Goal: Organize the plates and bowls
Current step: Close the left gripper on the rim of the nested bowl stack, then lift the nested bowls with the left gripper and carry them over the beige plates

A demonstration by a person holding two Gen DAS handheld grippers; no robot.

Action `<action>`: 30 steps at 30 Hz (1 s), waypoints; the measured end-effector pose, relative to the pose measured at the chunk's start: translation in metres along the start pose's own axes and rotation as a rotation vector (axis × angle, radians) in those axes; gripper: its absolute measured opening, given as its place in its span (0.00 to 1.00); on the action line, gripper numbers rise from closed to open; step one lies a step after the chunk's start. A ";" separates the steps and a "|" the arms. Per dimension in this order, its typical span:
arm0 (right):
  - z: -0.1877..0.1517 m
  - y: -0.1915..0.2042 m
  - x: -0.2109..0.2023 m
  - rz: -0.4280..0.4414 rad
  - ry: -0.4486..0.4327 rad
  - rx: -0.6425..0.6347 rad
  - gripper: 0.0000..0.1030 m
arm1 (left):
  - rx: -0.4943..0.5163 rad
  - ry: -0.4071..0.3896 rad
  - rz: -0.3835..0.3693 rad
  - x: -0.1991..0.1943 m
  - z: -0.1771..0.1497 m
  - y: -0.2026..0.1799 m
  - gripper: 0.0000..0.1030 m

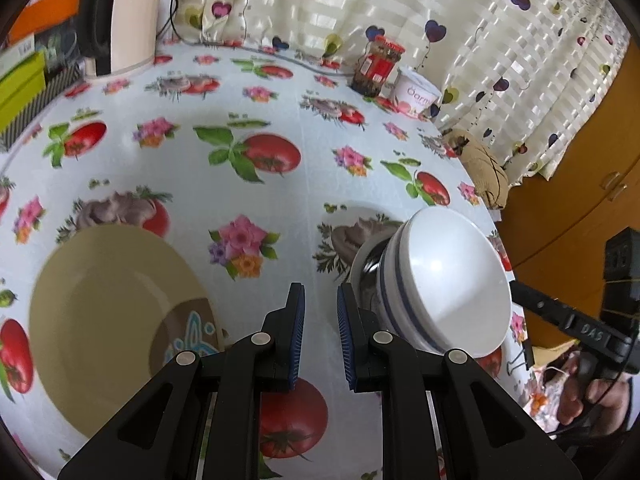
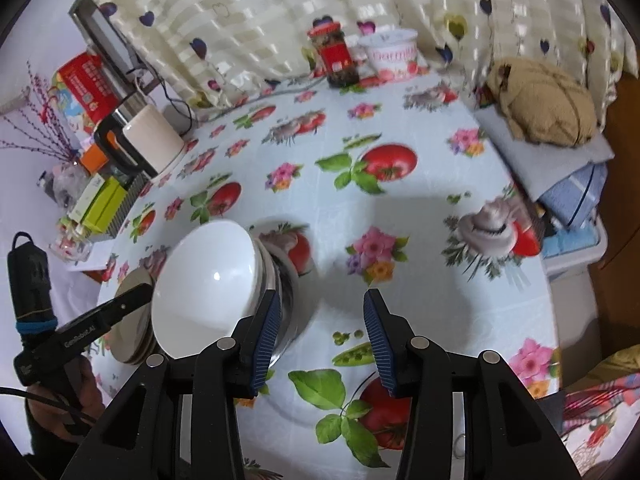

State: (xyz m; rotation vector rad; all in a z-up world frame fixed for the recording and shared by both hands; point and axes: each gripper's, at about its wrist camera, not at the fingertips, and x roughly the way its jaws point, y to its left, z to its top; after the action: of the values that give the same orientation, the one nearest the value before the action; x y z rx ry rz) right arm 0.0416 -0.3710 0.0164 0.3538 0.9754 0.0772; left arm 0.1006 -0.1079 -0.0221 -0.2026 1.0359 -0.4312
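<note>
In the left wrist view, nothing is being held by the narrowly parted left gripper (image 1: 321,334); the yellow plate (image 1: 100,320) is lying left of the white bowl (image 1: 452,280). In the right wrist view, the right gripper (image 2: 322,338) is being kept open and empty, right of the bowl, which is tilted on its side.

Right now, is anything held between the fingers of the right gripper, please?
No: in the right wrist view the right gripper stands open with only tablecloth between its pads, and the white bowl sits to its left.
</note>
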 end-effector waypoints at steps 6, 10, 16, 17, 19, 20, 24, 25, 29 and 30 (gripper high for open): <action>-0.008 -0.007 0.024 0.060 0.064 0.033 0.27 | -0.033 0.051 -0.056 0.012 -0.002 0.004 0.17; -0.008 -0.005 0.032 0.101 0.079 0.038 0.27 | -0.043 0.078 -0.079 0.020 -0.002 0.002 0.17; -0.007 -0.001 0.040 0.117 0.096 0.033 0.20 | -0.040 0.099 -0.113 0.026 0.000 0.000 0.17; -0.007 -0.001 0.042 0.121 0.099 0.037 0.19 | -0.040 0.105 -0.115 0.028 0.000 0.000 0.17; -0.006 -0.002 0.044 0.125 0.104 0.039 0.19 | -0.042 0.117 -0.122 0.032 0.000 0.000 0.17; -0.006 -0.001 0.045 0.127 0.108 0.039 0.19 | -0.042 0.121 -0.125 0.033 0.001 -0.001 0.17; -0.006 -0.002 0.050 0.145 0.121 0.044 0.18 | -0.034 0.129 -0.124 0.037 0.002 -0.003 0.17; -0.006 -0.002 0.051 0.143 0.122 0.043 0.18 | -0.034 0.128 -0.126 0.037 0.002 -0.002 0.17; -0.005 -0.003 0.054 0.170 0.127 0.051 0.14 | -0.045 0.127 -0.144 0.039 0.003 0.000 0.14; -0.005 -0.003 0.054 0.176 0.128 0.054 0.14 | -0.051 0.129 -0.148 0.040 0.003 0.001 0.14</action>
State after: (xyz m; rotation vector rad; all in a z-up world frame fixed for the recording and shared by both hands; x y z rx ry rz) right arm 0.0674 -0.3606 -0.0304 0.4886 1.0729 0.2360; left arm 0.1207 -0.1241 -0.0525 -0.3014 1.1634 -0.5584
